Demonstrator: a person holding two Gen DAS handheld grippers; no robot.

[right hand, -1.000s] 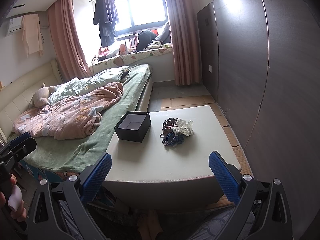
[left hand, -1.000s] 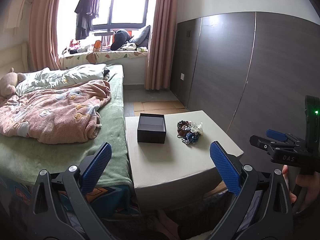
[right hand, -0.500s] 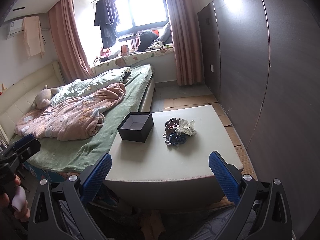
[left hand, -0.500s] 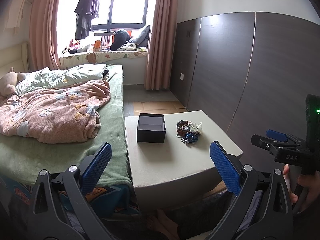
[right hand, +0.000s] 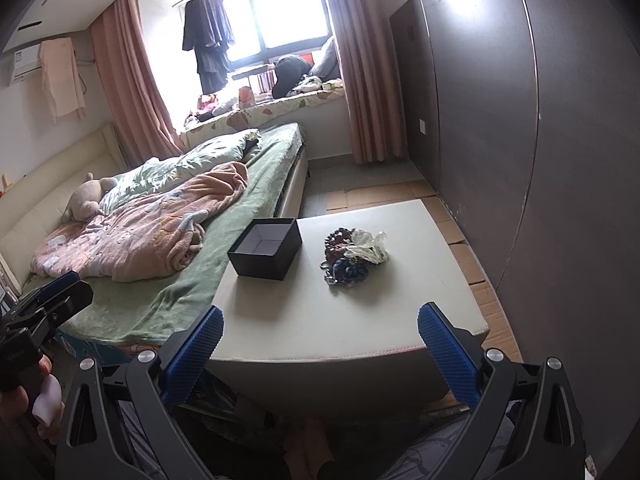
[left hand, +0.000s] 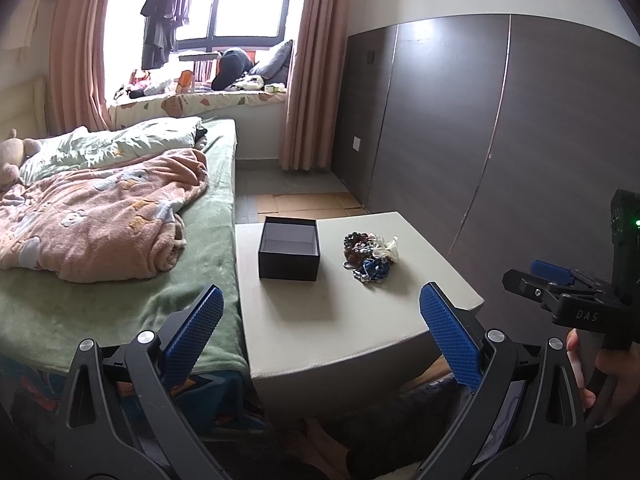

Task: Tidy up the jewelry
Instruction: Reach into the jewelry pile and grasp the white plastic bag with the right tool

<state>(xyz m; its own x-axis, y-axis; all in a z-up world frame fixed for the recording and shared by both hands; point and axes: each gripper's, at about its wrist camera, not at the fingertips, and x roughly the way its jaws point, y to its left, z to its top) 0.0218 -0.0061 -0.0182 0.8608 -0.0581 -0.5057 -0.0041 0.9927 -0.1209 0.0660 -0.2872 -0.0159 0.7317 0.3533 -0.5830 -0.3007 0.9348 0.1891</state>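
Observation:
An open black box (left hand: 289, 253) with a pale inside stands on a cream low table (left hand: 332, 320); it also shows in the right wrist view (right hand: 266, 253). To its right lies a heap of jewelry (left hand: 370, 256) with brown beads, blue beads and a white piece, seen too in the right wrist view (right hand: 352, 256). My left gripper (left hand: 320, 330) is open and empty, short of the table's near edge. My right gripper (right hand: 320, 346) is open and empty, also short of the near edge, and shows in the left wrist view (left hand: 560, 292).
A bed (left hand: 120, 280) with a green sheet and a pink blanket (left hand: 100, 216) touches the table's left side. A dark panelled wall (left hand: 480, 140) runs along the right. Cardboard (left hand: 308, 202) lies on the floor beyond the table.
Both grippers have drifted slightly; the right wrist view has shifted a little toward the table. Both stay open, and the box and jewelry have not moved.

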